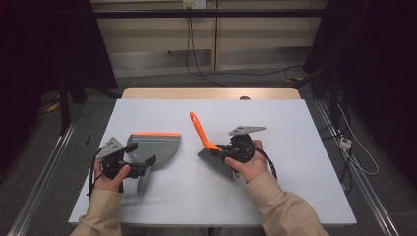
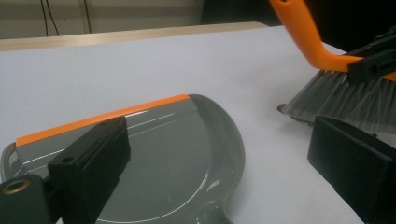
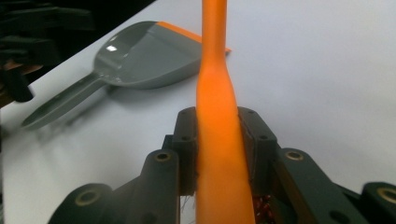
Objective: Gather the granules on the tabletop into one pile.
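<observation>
- Right hand-held gripper (image 1: 227, 153): jaws clamped on the orange handle (image 3: 215, 135) of the hand brush (image 1: 212, 155); the right gripper view has both pads pressed flat against the handle's sides.
- Handle runs up and away from the jaws, tip tilted toward the far left in the high view. Grey bristles (image 2: 336, 98) sit below the grip, low over the table (image 1: 295, 147); contact with the surface can't be confirmed.
- Left hand-held gripper (image 1: 140, 160): jaws spread wide, nothing clamped. One jaw hangs over the pan of the grey dustpan (image 1: 155, 147), the other is off its right edge, over bare table.
- Dustpan lies flat on the table, orange lip (image 2: 107, 117) on the far edge, its grey handle (image 1: 142, 183) pointing back toward the person, just beside the left hand (image 1: 110, 174).
- Brush and dustpan are apart, a strip of table between them; brush is right of the pan, near centre.
- Right hand (image 1: 253, 164) wraps its gripper body from below.
</observation>
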The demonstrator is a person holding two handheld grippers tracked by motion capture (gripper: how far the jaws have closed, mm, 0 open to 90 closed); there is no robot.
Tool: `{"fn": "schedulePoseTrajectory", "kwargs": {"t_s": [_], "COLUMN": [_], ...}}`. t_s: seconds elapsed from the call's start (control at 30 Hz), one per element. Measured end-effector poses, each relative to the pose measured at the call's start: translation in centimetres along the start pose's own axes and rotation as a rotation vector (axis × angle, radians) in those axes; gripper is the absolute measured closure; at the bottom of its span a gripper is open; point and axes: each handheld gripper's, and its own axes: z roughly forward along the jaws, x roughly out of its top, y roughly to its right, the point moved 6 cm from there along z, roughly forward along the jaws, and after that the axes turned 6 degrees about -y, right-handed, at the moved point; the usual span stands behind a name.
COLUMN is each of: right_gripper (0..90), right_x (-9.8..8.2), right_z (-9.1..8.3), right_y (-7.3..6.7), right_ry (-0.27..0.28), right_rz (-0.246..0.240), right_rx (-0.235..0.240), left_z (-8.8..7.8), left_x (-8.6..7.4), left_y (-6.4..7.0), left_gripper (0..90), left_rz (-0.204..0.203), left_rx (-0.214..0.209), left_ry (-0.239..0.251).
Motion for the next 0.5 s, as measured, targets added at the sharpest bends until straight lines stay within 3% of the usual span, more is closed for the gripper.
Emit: {"fn": "schedulePoseTrajectory", "kwargs": {"t_s": [0.07, 0.2, 0.5], "right_gripper": [71.1, 71.1, 71.1], "right_x": [-0.1, -0.8, -1.7], "right_z": [-0.4, -0.8, -1.6], "right_y": [-0.4, -0.6, -0.7], "right_ry": [-0.002, -0.025, -0.043], "right_rz": [-0.071, -0.149, -0.186], "right_rx": [0.018, 0.055, 0.117], "left_z": [-0.1, -0.1, -0.1], "left_x": [0.0, 0.0, 0.1], "left_y": [0.0, -0.1, -0.1], "left_gripper": [5.6, 5.6, 5.7], "left_rz": [-0.003, -0.004, -0.01], "left_rx": [0.002, 0.004, 0.004], "left_ry": [0.003, 0.001, 0.01]}}
